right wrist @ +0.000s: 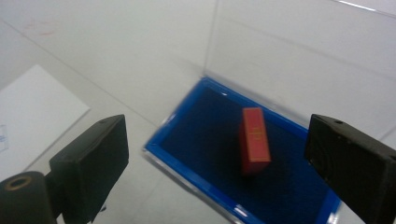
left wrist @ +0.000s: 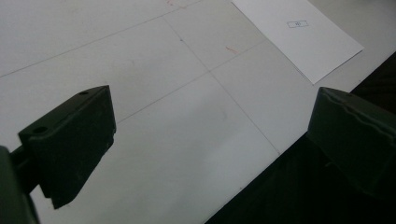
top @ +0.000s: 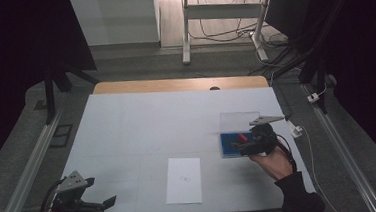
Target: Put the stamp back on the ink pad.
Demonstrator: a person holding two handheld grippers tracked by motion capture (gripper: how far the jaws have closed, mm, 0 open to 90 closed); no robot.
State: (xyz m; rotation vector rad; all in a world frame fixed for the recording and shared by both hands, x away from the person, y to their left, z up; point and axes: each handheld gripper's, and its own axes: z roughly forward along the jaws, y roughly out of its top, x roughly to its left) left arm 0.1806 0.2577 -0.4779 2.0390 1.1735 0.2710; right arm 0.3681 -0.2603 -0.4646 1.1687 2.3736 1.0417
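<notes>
Your right gripper (right wrist: 219, 154) hangs released; the red block (right wrist: 254, 140) lies between its jaws, long axis toward 12 o'clock, on the blue pad (right wrist: 205, 140). Left gripper (left wrist: 210, 140) idles open.

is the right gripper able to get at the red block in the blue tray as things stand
Probably yes: the right gripper hangs right above the red block with jaws open, wider than the block. Nothing lies between them, though the blue tray has a clear upright lid behind.

High view above the table's (top: 127, 120) near edge, facing twelve o'clock and down, left gripper view close over the near-left corner, sharing the paper sheet (left wrist: 299, 35), right gripper view close over the blue tray (right wrist: 210, 140) at three o'clock
</notes>
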